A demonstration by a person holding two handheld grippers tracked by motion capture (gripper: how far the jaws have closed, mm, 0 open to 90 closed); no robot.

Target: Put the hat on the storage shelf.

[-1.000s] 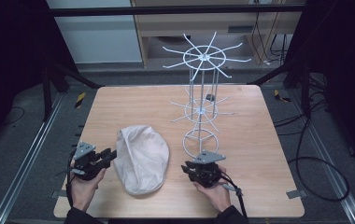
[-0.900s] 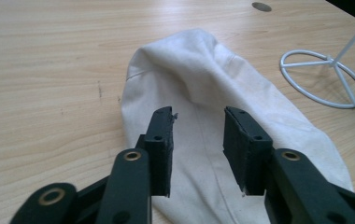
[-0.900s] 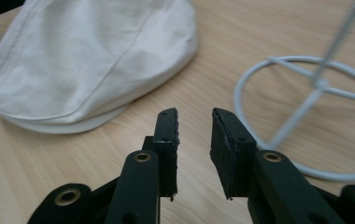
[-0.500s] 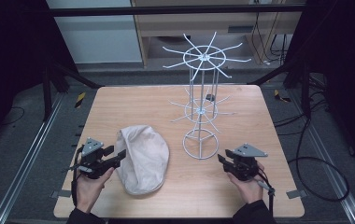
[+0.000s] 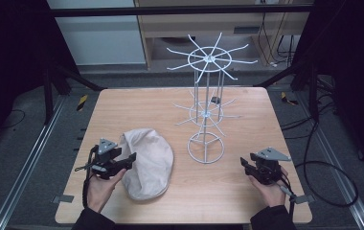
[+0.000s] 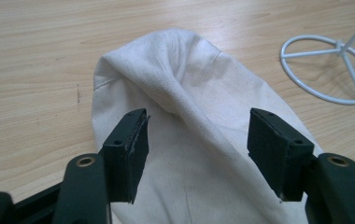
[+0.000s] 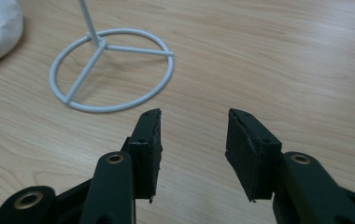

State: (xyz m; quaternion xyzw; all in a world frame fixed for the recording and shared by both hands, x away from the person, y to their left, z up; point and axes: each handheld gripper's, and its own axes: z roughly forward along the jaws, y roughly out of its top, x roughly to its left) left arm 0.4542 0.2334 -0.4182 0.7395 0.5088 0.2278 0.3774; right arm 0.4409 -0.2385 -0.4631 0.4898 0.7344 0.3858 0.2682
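A cream cloth cap [image 5: 146,162] lies on the wooden table [image 5: 137,110], front left of centre. My left gripper [image 5: 131,158] is open at the cap's left edge, its jaws spread over the cap [image 6: 199,126] with nothing pinched between them. A white wire rack [image 5: 207,105] with spoked tiers stands right of the cap on a round ring base [image 7: 111,70]. My right gripper [image 5: 244,163] is open near the front right of the table, low over bare wood, a short way right of the rack's base [image 5: 206,148].
Metal frame rails [image 5: 22,167] run along both sides of the table, with black cables [image 5: 328,177] on the floor at the right. A shelf unit [image 5: 209,24] stands beyond the far edge. Bare wood lies behind the cap and right of the rack.
My right gripper has swung from the rack's base out to the right side of the table. My left gripper has edged right onto the cap's edge.
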